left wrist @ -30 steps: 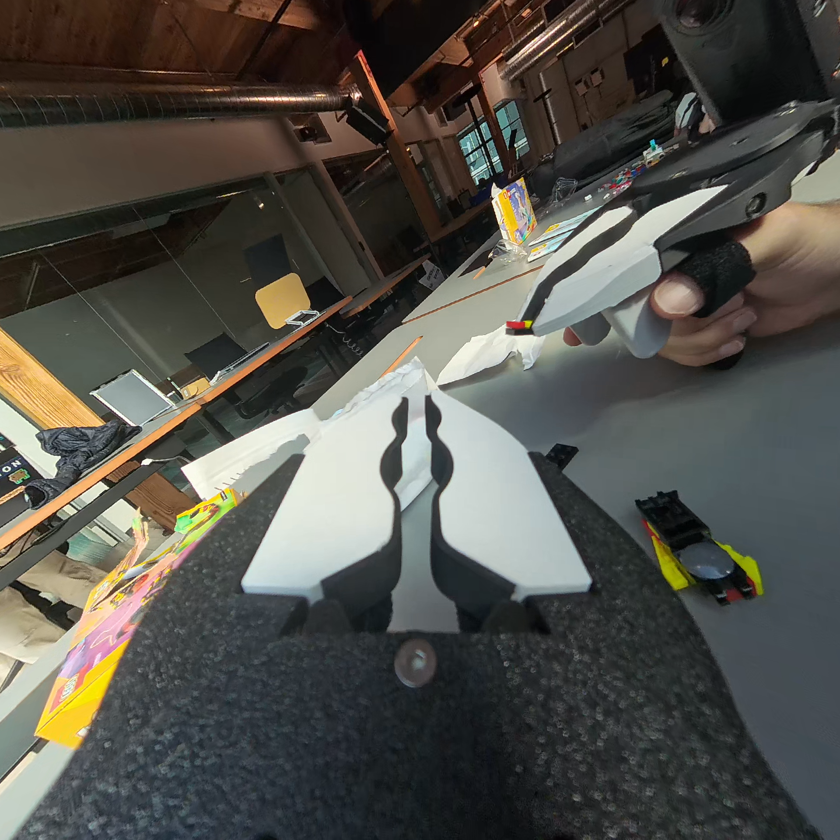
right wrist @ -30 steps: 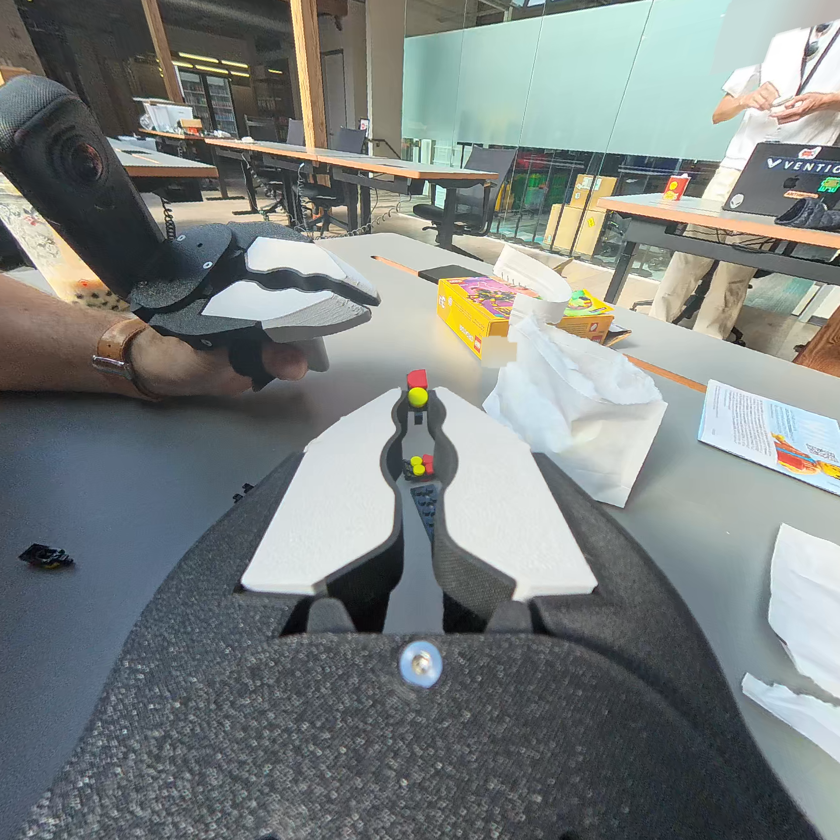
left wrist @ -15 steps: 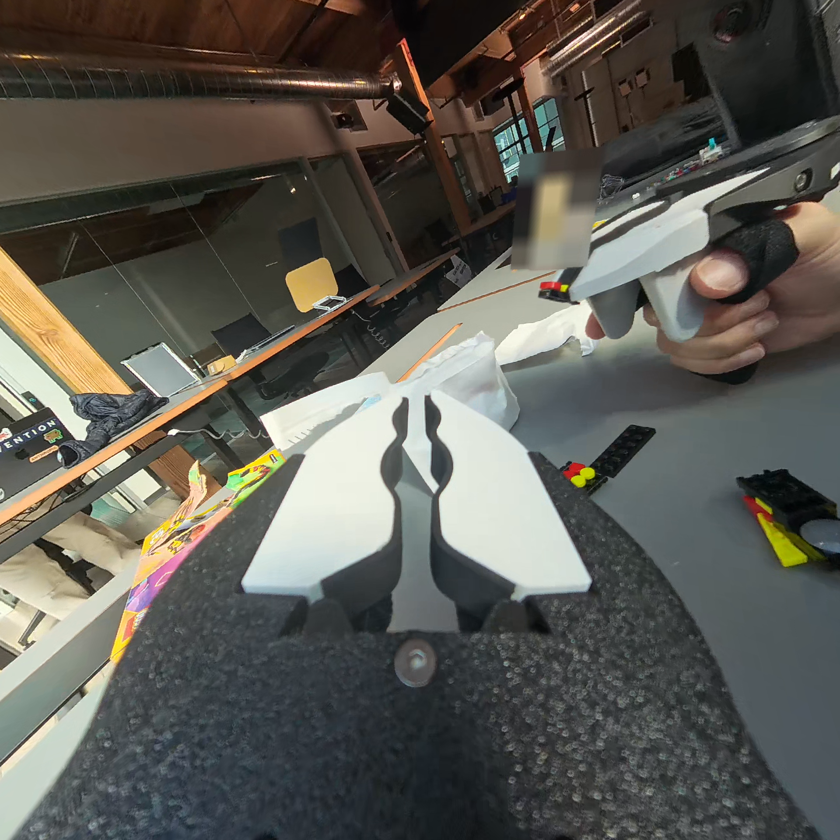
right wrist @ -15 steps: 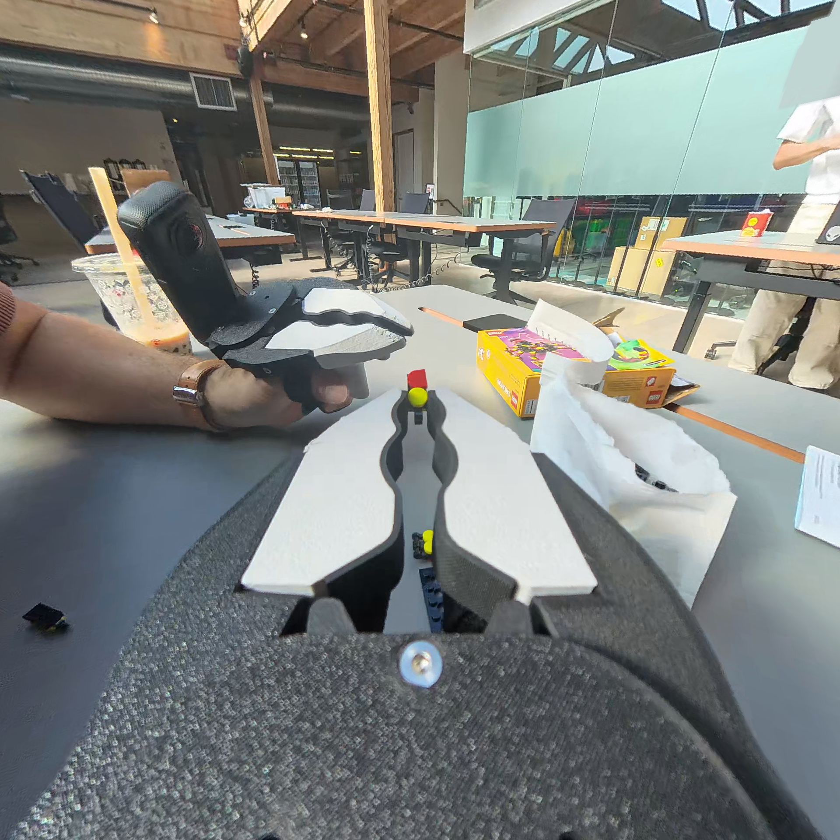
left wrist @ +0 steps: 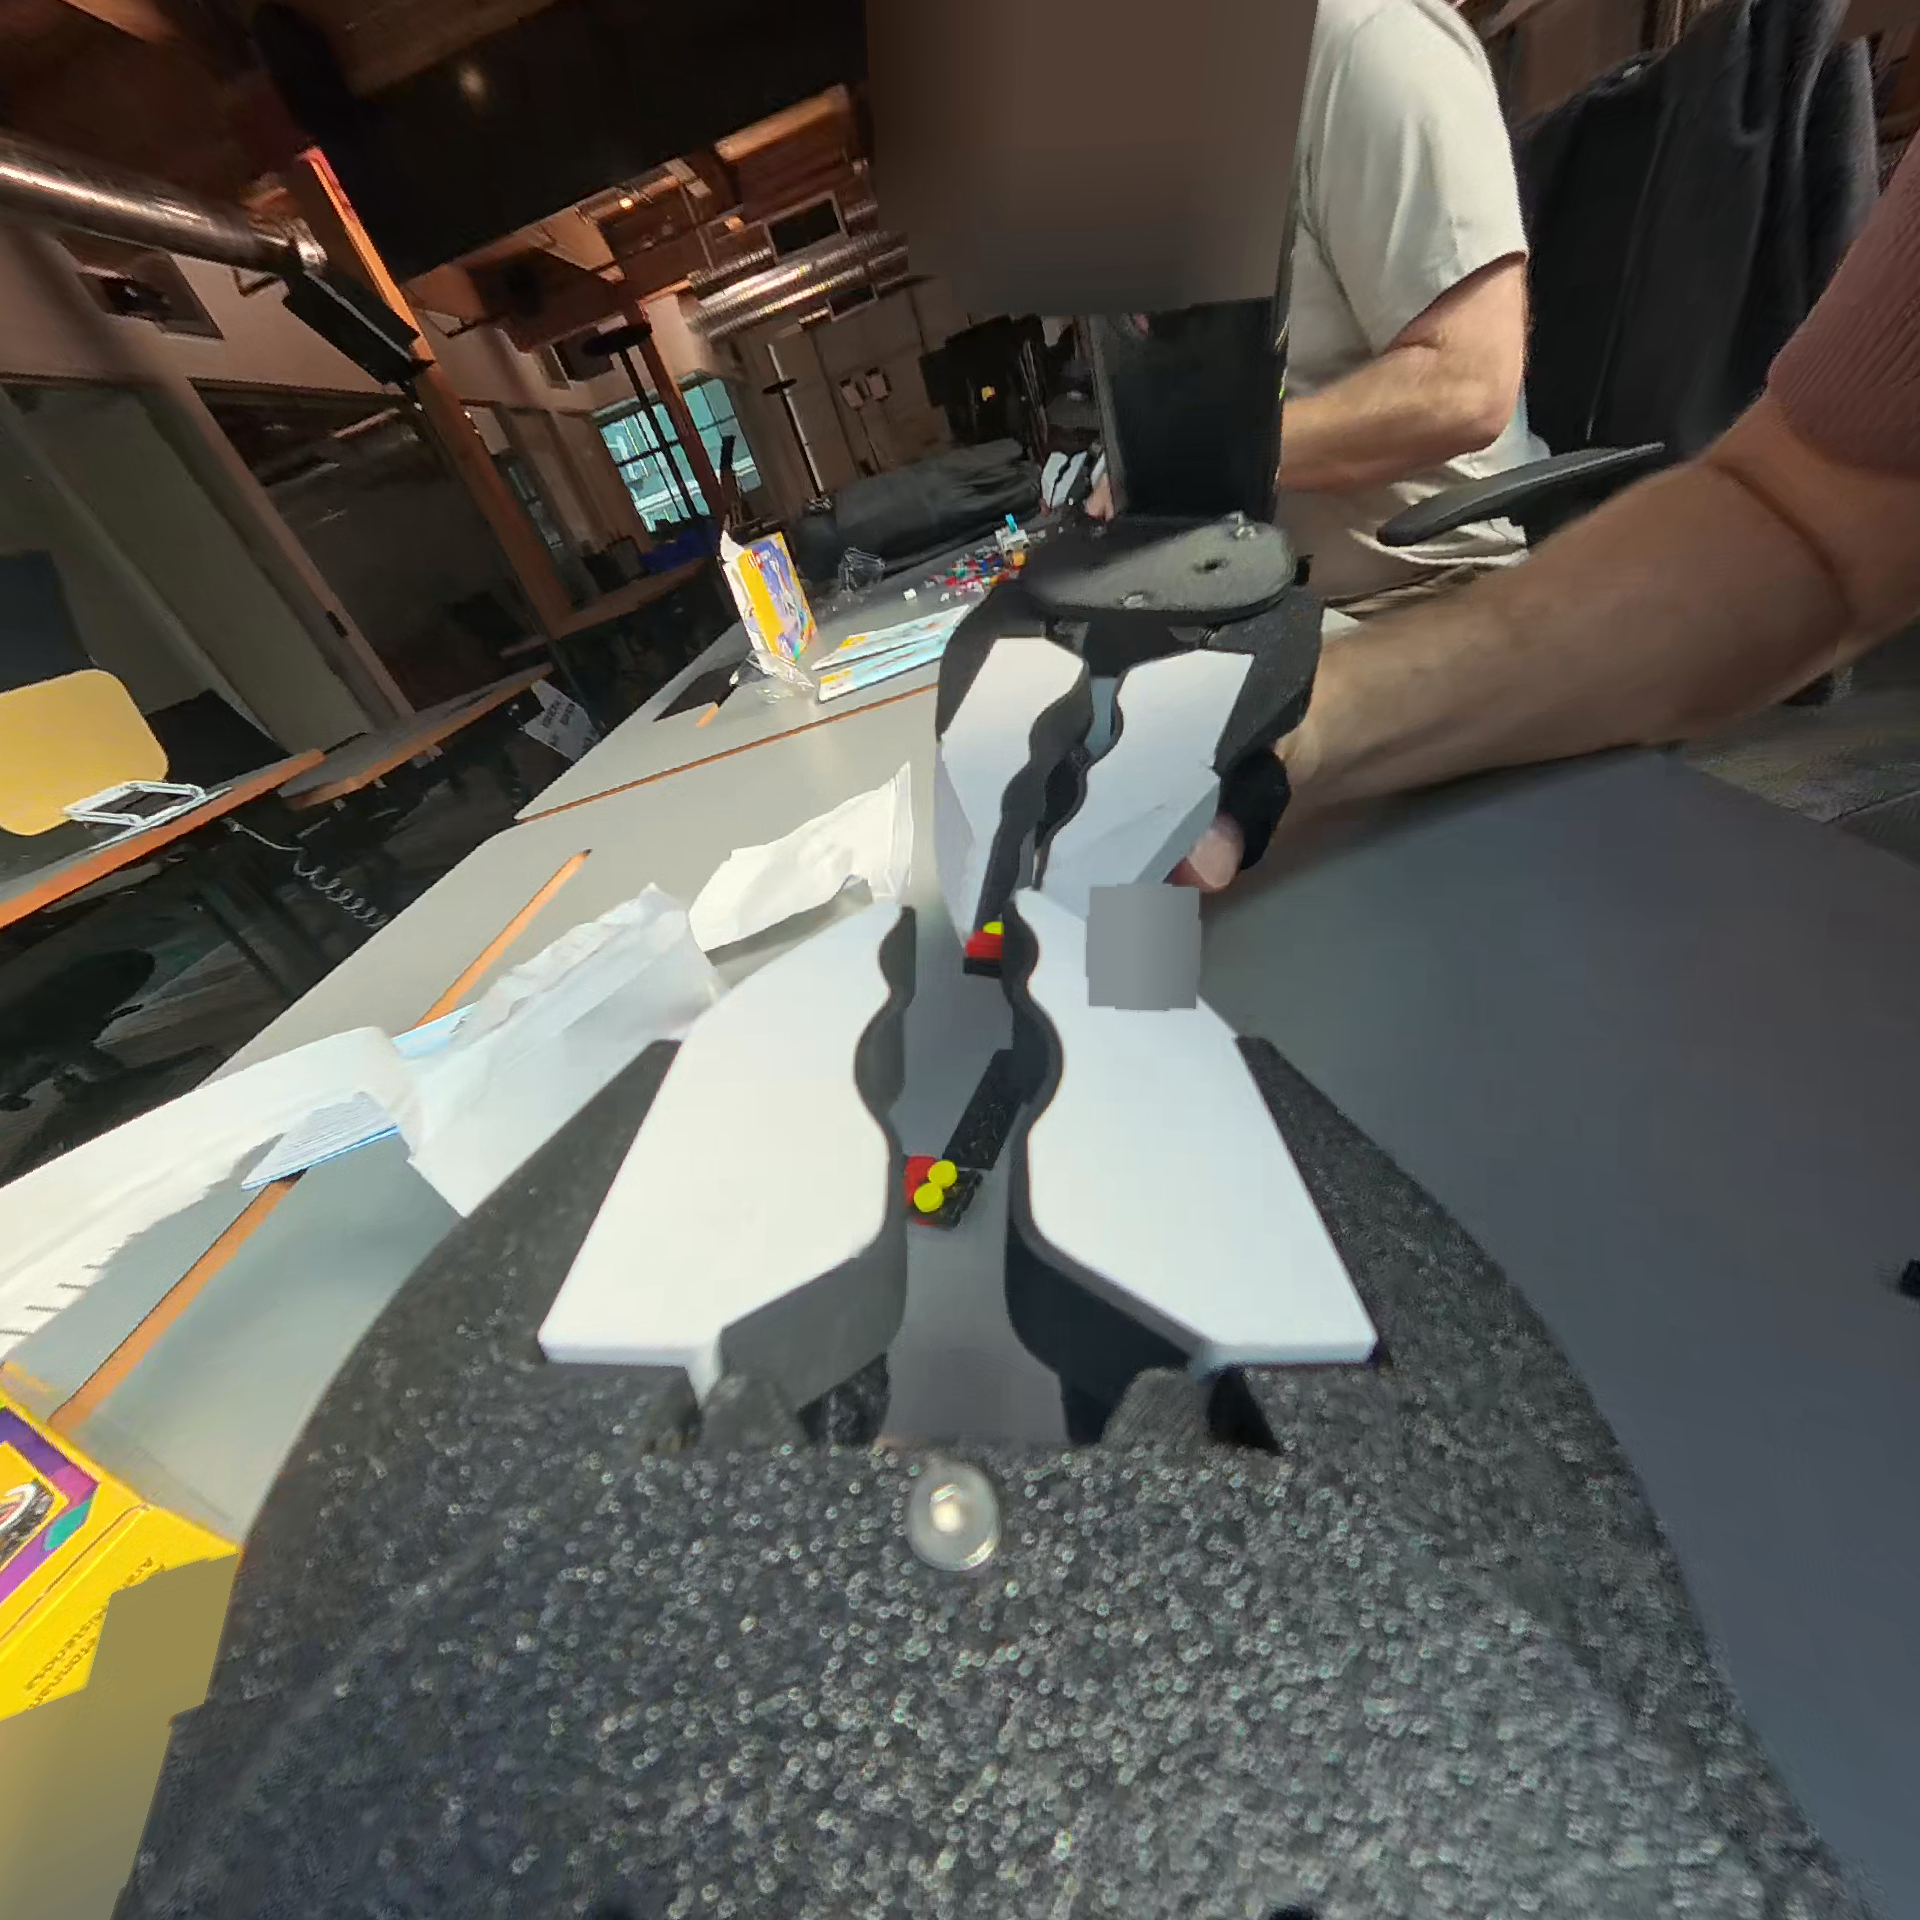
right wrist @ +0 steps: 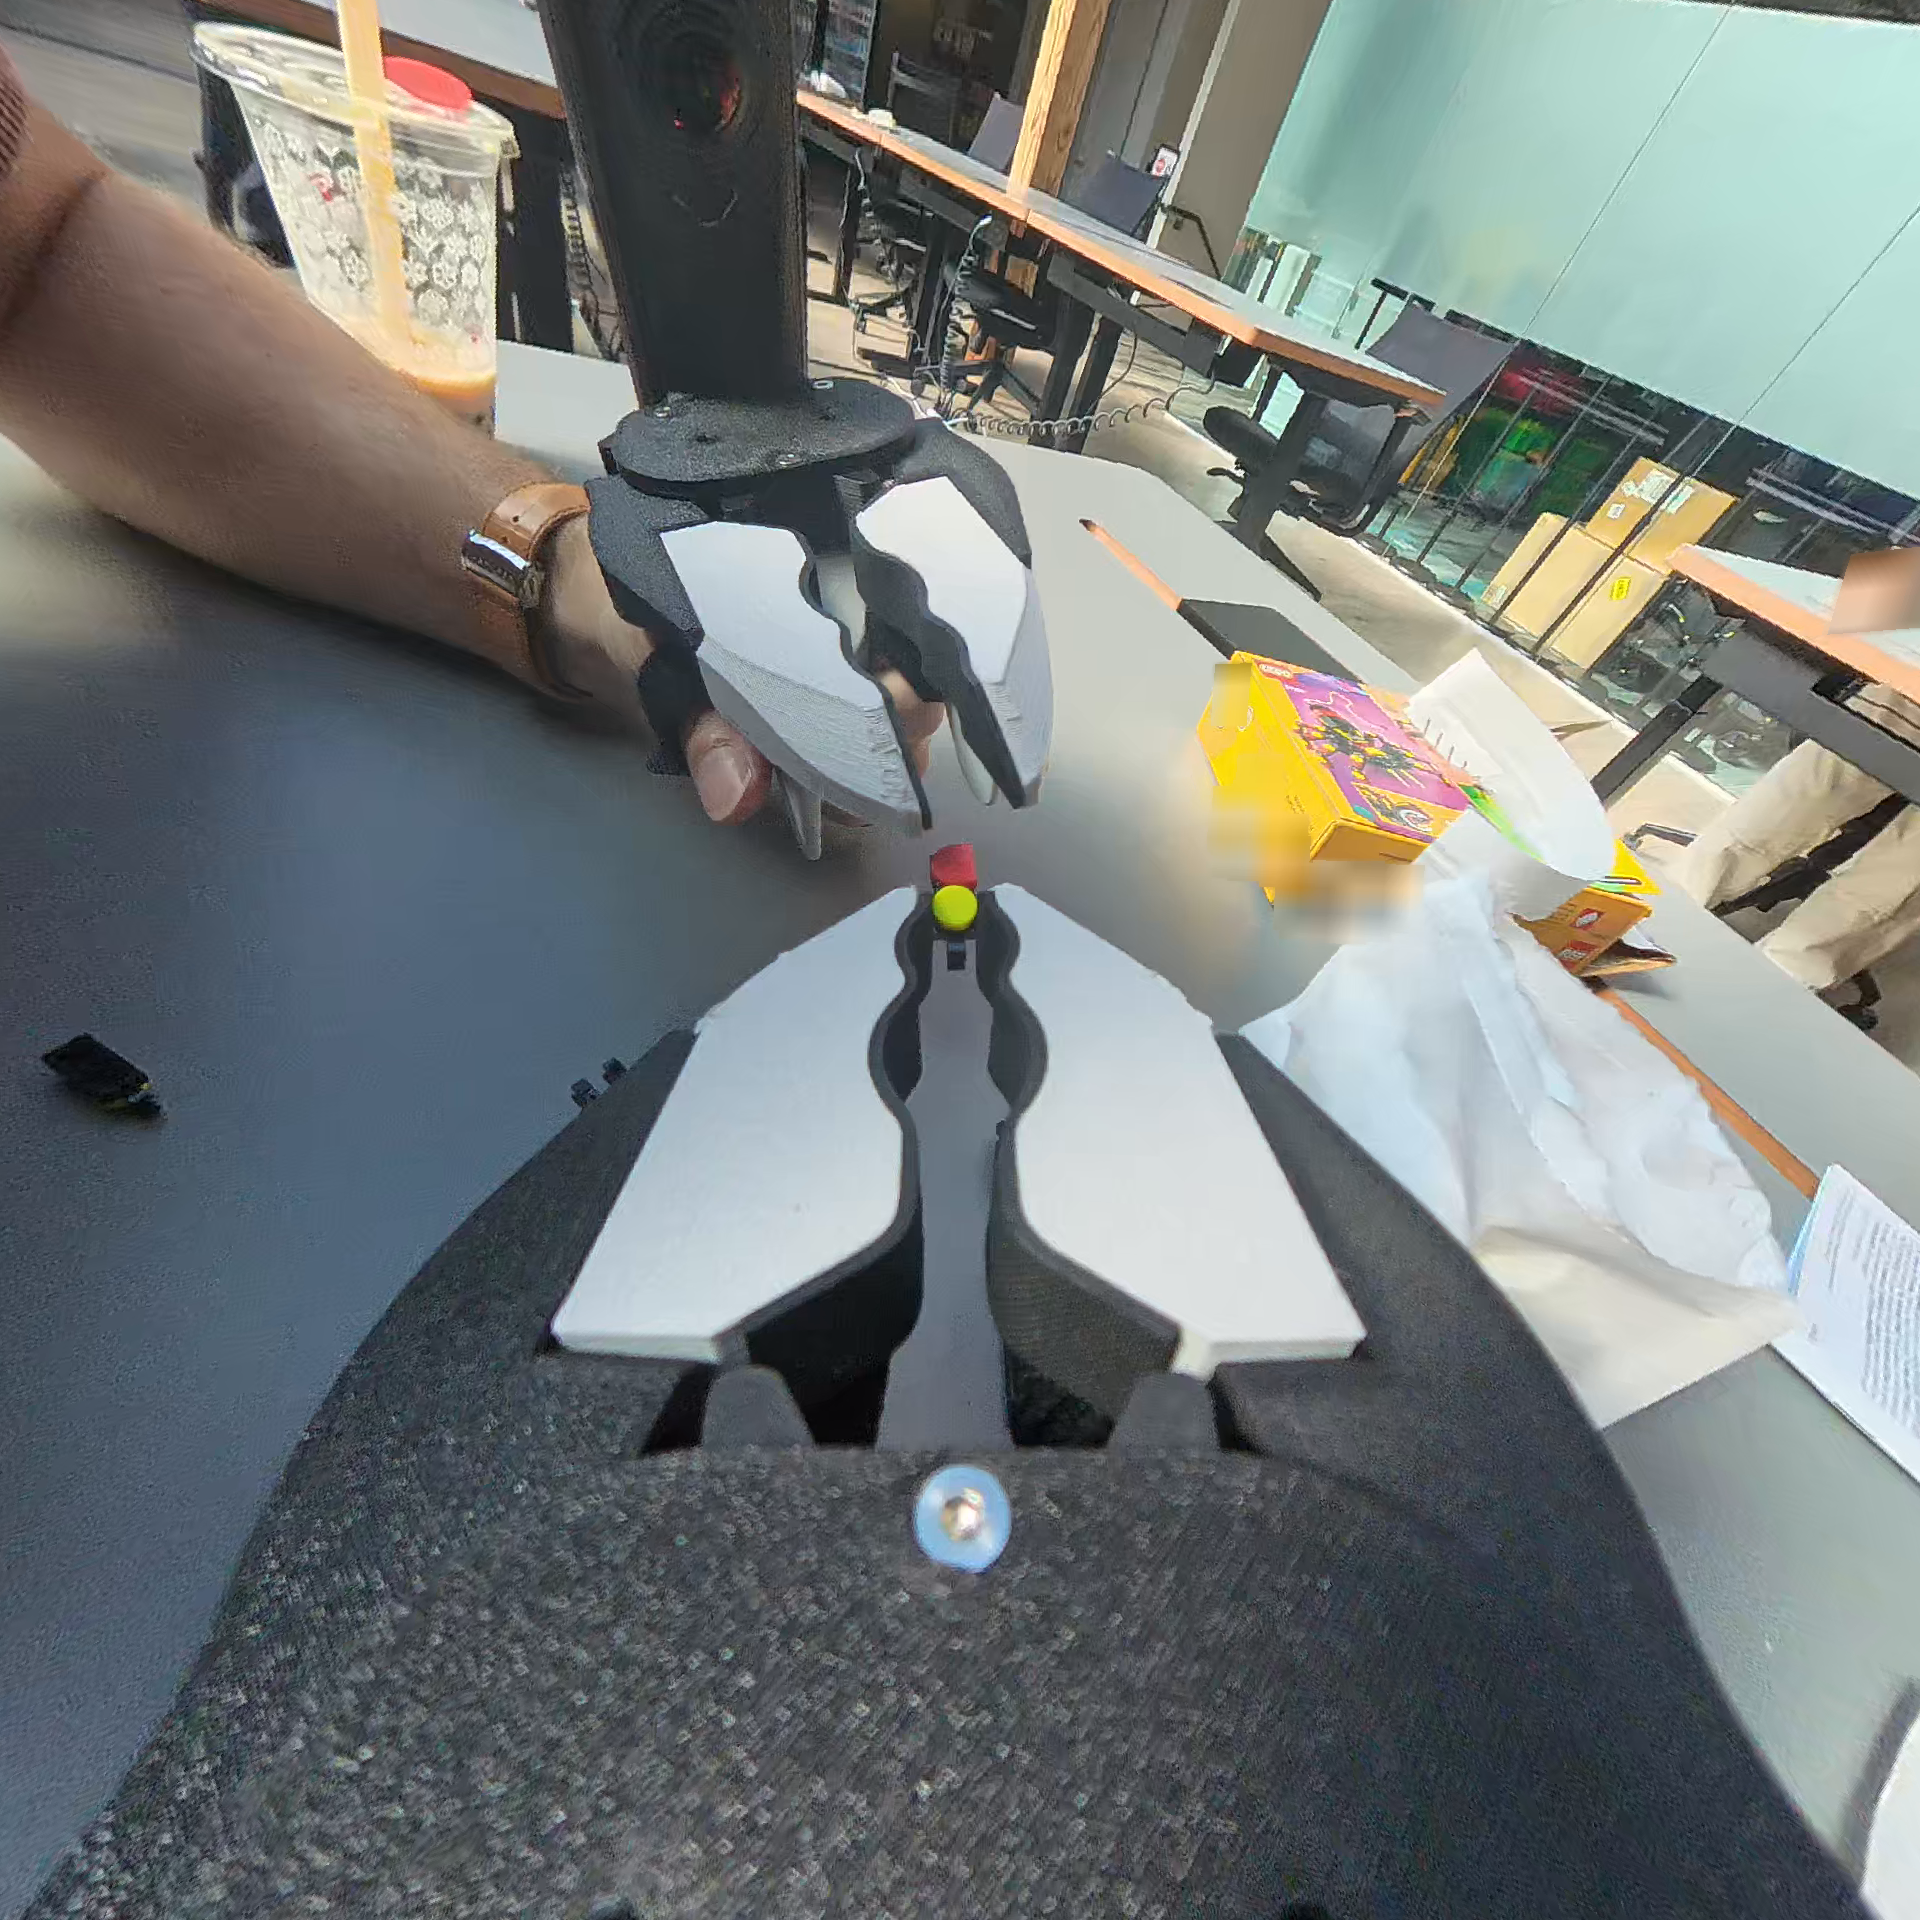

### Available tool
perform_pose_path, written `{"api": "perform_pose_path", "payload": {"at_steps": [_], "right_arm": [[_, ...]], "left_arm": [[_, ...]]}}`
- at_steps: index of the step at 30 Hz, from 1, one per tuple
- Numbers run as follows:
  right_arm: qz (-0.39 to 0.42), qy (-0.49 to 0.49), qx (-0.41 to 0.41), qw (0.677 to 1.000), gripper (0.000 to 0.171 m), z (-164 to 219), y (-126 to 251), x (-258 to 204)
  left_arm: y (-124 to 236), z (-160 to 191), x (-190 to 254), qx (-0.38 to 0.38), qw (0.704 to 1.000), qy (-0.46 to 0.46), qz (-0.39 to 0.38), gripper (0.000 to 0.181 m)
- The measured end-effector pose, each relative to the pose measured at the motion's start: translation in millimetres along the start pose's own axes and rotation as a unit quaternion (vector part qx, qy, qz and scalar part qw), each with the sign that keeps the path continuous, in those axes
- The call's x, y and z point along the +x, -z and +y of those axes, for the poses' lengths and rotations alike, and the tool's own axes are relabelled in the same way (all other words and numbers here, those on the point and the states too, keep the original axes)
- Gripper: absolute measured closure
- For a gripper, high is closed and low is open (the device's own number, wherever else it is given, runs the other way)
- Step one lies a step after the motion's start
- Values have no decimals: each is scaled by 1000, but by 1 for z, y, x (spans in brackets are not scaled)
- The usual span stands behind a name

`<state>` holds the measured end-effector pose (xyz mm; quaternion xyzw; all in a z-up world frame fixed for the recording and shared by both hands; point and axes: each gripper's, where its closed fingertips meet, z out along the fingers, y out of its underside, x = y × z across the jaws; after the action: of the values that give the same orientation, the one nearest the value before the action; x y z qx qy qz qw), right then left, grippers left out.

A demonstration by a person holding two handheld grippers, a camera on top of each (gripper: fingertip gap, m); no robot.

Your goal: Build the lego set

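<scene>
My right gripper [right wrist: 954, 906] is shut on a small Lego piece [right wrist: 954, 902] with a red block, a yellow round stud and a black base. It shows tip-on in the left wrist view [left wrist: 985, 940]. My left gripper [left wrist: 961, 906] is open by a narrow gap and empty. It faces the right gripper tip to tip, and in the right wrist view [right wrist: 961, 808] it hangs just above the held piece. A long black plate [left wrist: 982, 1117] with red and yellow studs at its near end lies on the grey table [left wrist: 1558, 1039], seen between the left fingers.
A yellow Lego box [right wrist: 1340, 758] and white paper bags [right wrist: 1507, 1101] lie to the right. An instruction sheet [right wrist: 1860, 1309] is at the far right. A plastic cup with a straw [right wrist: 384, 208] stands behind the left arm. A small black part [right wrist: 99, 1075] lies left. A person sits beyond the table [left wrist: 1392, 260]. My two grippers' fingertips are within a few centimetres of each other.
The two grippers have turned to face each other and closed in until their tips nearly meet. The left jaws have opened a little. The black plate now lies under the left gripper.
</scene>
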<state>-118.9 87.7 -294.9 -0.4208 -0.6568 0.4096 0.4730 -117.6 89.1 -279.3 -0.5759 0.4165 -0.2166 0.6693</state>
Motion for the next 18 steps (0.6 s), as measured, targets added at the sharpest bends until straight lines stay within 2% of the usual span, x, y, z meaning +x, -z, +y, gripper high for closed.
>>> {"api": "perform_pose_path", "payload": {"at_steps": [5, 9, 18], "right_arm": [[-17, 52, -45, 997, 164, 10, 1, -11], [-21, 60, -57, 996, 164, 12, 1, -13], [-10, 84, -89, 992, 164, 22, 0, -12]], "left_arm": [[-4, 20, 14, -57, 997, -29, 34, 165], [-6, 27, 21, -78, 995, -44, 49, 172], [-7, 30, 21, -83, 994, -61, 43, 173]]}}
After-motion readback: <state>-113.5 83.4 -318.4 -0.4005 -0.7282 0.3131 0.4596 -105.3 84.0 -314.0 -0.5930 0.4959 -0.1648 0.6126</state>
